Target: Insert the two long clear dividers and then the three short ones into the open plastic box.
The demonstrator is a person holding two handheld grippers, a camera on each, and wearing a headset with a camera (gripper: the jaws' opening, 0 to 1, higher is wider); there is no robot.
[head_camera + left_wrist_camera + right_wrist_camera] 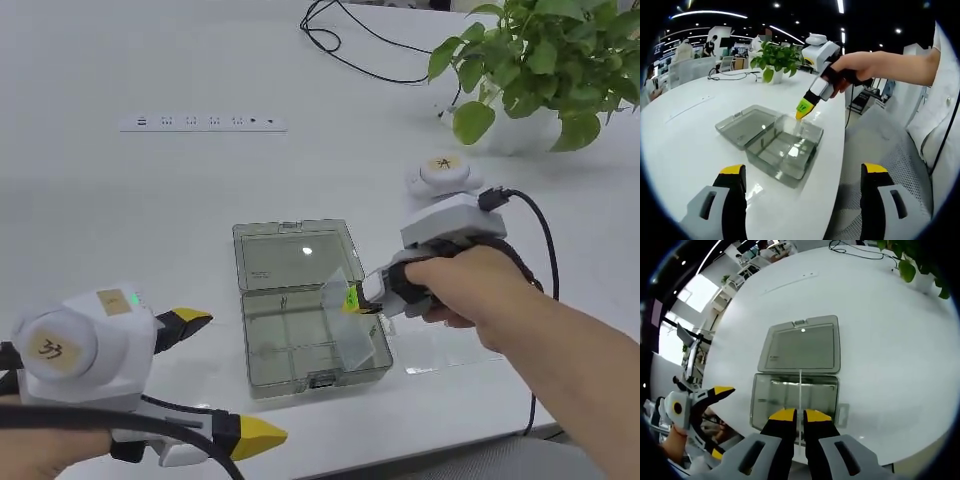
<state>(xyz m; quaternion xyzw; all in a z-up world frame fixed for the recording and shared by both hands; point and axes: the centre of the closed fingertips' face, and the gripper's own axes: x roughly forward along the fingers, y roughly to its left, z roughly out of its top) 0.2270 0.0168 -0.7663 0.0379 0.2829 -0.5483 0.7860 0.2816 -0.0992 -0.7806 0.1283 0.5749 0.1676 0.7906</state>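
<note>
Near the table's (150, 200) front edge, our right gripper (352, 300) pinches a clear divider (345, 325) over the plastic box (250, 345); we should lower it plumb, left gripper (228, 376) spread wide.

Clear divider (350, 330) upright over open box (290, 255)

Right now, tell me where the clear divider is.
In the head view the clear divider is pinched in the right gripper, reaching down into the base of the open plastic box, in front of its flipped-back lid.
</note>
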